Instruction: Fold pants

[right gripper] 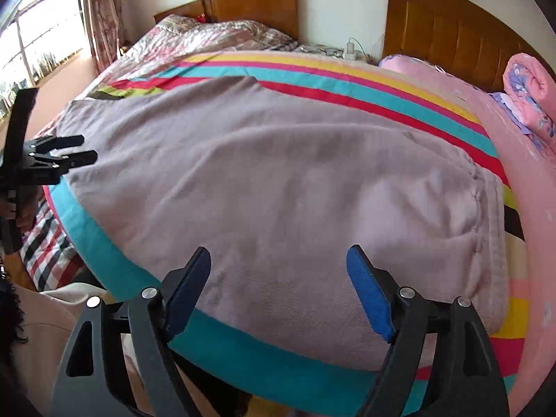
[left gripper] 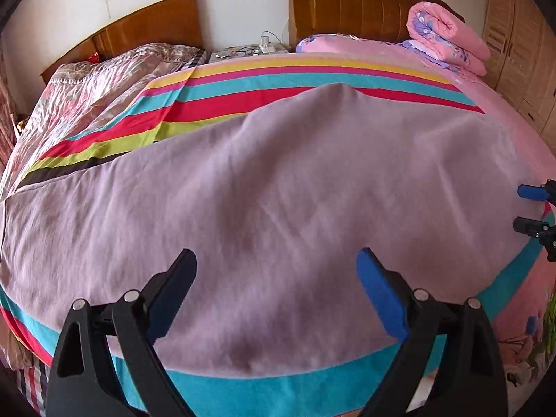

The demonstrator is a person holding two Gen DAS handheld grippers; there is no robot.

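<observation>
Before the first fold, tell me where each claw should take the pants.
Probably along the near edge of the pants, coming in low from the bed's front. Right claw takes the waistband corner; left claw takes the leg hem end, since the cloth lies flat lengthwise.

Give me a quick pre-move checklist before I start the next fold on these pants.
1. Left gripper jaws open, nothing held: ok.
2. Right gripper jaws open, nothing held: ok.
3. Pants spread on the striped sheet: ok, with shallow wrinkles.
4. Waistband in view, at the right: ok.
5. Leg cuff end fully flat: cannot tell.
6. Both grippers over the near edge of the pants, not touching cloth: ok.
</observation>
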